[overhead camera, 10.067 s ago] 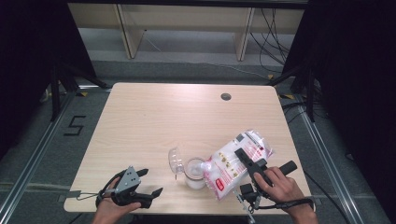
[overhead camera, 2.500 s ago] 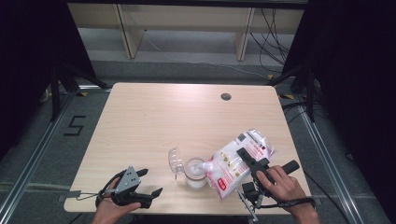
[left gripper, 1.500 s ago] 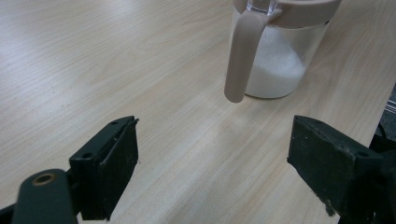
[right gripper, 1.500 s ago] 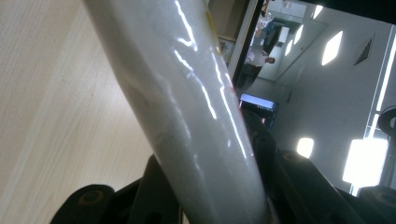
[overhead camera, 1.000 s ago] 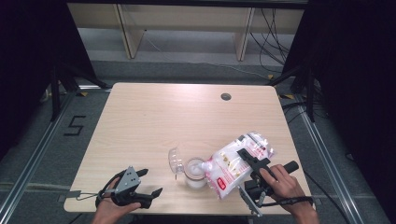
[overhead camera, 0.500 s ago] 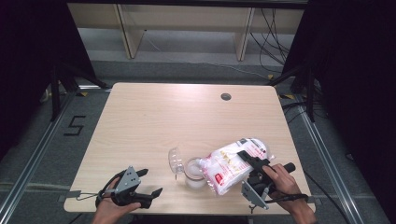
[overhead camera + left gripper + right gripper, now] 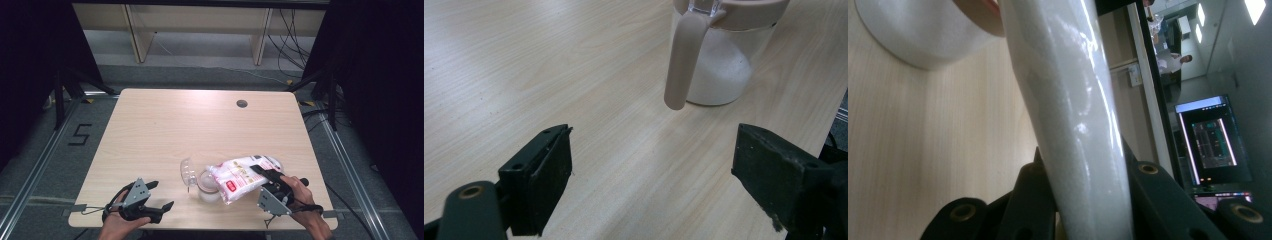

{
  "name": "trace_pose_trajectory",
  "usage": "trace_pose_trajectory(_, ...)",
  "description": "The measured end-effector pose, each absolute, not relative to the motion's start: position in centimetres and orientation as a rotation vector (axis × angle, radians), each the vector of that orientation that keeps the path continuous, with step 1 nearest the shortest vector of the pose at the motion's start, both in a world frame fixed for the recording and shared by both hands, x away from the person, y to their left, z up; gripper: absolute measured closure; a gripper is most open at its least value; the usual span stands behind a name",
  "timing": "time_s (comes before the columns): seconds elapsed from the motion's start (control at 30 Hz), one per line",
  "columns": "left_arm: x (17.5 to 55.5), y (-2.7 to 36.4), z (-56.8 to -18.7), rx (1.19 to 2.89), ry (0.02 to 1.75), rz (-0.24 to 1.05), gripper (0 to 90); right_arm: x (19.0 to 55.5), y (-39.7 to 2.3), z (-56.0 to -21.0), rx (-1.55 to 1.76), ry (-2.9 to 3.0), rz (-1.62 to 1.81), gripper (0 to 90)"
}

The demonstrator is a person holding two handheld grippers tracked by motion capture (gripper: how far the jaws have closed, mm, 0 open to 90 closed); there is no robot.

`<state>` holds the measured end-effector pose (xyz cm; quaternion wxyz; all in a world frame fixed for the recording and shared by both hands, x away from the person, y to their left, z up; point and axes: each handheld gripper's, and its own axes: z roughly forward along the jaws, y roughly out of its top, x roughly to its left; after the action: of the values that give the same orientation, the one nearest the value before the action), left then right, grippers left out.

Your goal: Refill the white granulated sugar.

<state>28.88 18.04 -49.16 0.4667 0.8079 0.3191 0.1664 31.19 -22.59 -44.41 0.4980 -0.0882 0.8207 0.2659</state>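
- Holding the white plastic bag with red print (image 7: 240,176), your right gripper (image 7: 264,176) has its black jaws clamped on the bag's rear end; those jaws have just been closing further on it, and in the right gripper view the pale bag (image 7: 1073,115) fills the gap between them.
- The bag lies tilted, its open corner over the mouth of the clear glass jar with a beige rim (image 7: 207,183), which holds white grains and stands near the front edge of the light wooden table (image 7: 170,125).
- Just left of the jar's mouth, the jar's clear domed lid (image 7: 187,171) stands flipped open, crowding that side.
- Your left gripper (image 7: 159,196) rests low at the front-left corner of the table, jaws wide apart with nothing between them; in the left gripper view the jar (image 7: 719,65) sits ahead, its beige handle (image 7: 681,60) turned towards you.
- A small round dark grommet hole (image 7: 242,103) sits far back on the right, well apart from the work.
- You have open board across the whole back and left of the table; the front edge lies close under both your hands, and the right edge is near your right hand (image 7: 300,192).
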Motion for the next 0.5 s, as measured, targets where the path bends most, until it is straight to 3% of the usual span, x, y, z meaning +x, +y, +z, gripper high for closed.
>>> trace_pose_trajectory(0.5,29.0,18.0,-49.2,1.992,0.763,0.422,15.9,33.9,-24.0,-45.8,0.124,2.079,1.081,81.2)
